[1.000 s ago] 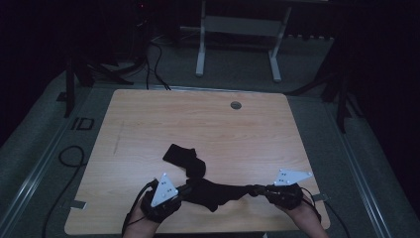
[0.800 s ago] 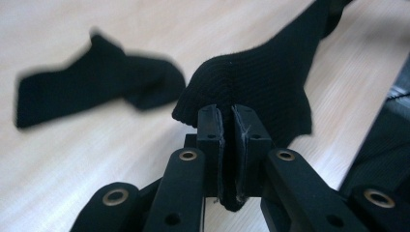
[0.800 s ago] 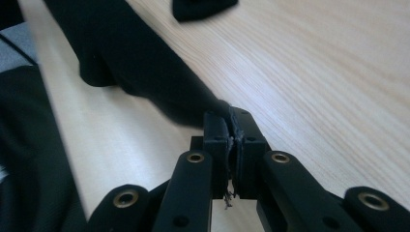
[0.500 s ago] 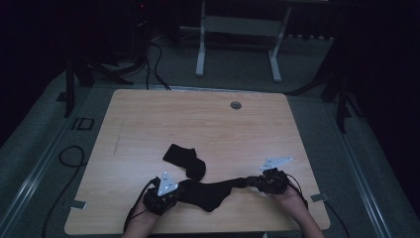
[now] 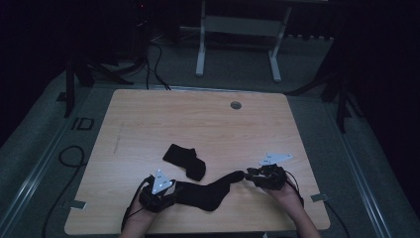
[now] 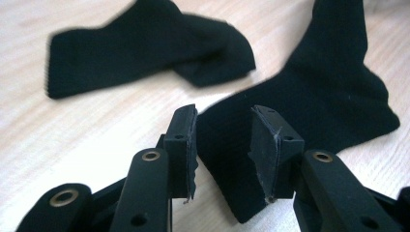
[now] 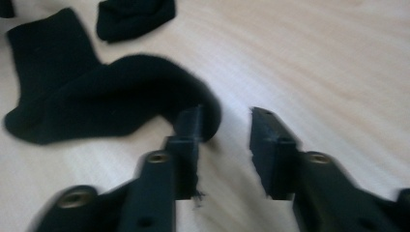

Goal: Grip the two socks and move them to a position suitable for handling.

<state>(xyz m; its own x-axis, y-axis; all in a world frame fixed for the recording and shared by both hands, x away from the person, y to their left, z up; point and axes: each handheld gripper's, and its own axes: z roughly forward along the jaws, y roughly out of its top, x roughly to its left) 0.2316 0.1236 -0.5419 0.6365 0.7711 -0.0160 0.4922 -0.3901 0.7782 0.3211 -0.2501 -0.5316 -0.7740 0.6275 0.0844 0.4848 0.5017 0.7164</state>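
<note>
We hold the left gripper point(image 5: 174, 191) low at the near left, its jaws parted after just opening, the pads standing off the dark cloth that lies between them. Our right gripper point(image 5: 250, 174) sits at the near right, pointing toward the left one, its jaws slightly apart with nothing pressed between them. Both forearms come in from the near edge.

Wooden table point(image 5: 148, 114) — two black socks point(image 5: 210, 192) on it.
</note>
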